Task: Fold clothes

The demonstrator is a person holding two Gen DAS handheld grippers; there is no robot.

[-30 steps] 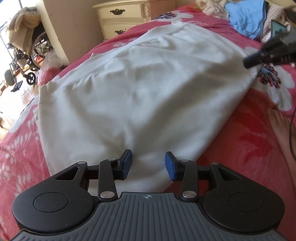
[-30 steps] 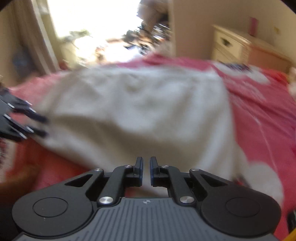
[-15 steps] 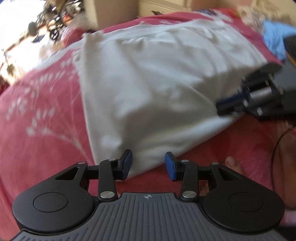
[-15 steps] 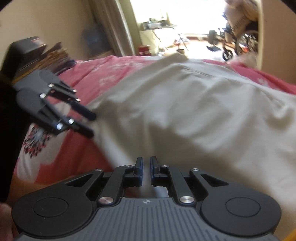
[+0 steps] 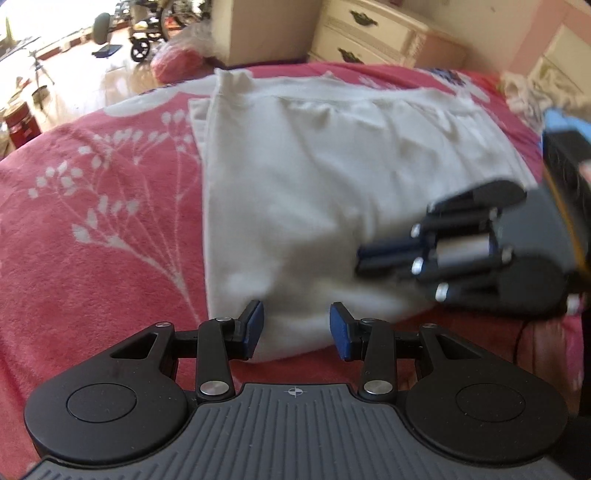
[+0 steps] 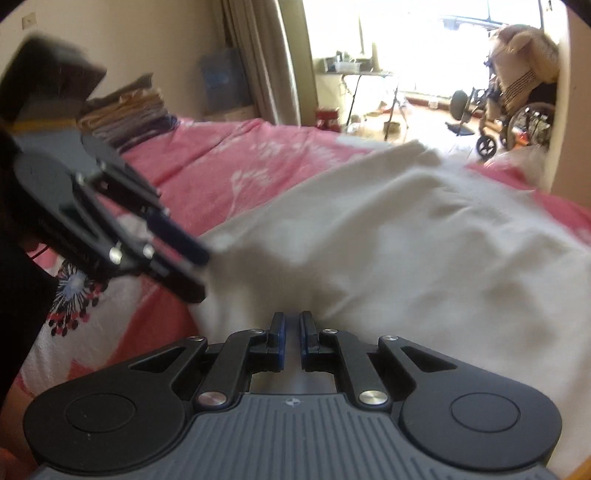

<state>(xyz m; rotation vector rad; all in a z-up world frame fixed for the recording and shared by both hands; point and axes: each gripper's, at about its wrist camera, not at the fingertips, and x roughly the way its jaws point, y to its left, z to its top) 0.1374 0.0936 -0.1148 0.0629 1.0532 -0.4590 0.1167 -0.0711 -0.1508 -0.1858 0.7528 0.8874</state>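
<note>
- Pink bedspread (image 5: 92, 240) with white branch and flower prints covers the bed and fills most of both views.
- At 12 o'clock in the left wrist view a cream dresser (image 5: 373, 33) with dark drawer pulls stands beyond the bed; its drawers are closed, so what is in them cannot be told.
- At 11 o'clock in that view a sunlit floor shows a wheelchair (image 5: 147, 33); the right wrist view has the wheelchair at 2 o'clock, next to a bright window.
- A curtain (image 6: 266, 59) hangs at 12 o'clock in the right wrist view, and a stack of folded cloth (image 6: 129, 114) sits on the bed at 10 o'clock.
- A white garment (image 5: 332, 177) lies spread flat on the bedspread, its near edge just ahead of both grippers.
- The left gripper (image 5: 297, 326) has its blue pads partly apart with the garment's near edge showing between them; whether the pads touch the cloth cannot be told.
- The right gripper (image 6: 291, 338) is nearly closed, only a narrow slit left between its pads, over the garment's near edge; whether it pinches cloth cannot be told.
- In the left wrist view the right gripper reaches in from 3 o'clock over the garment.
</note>
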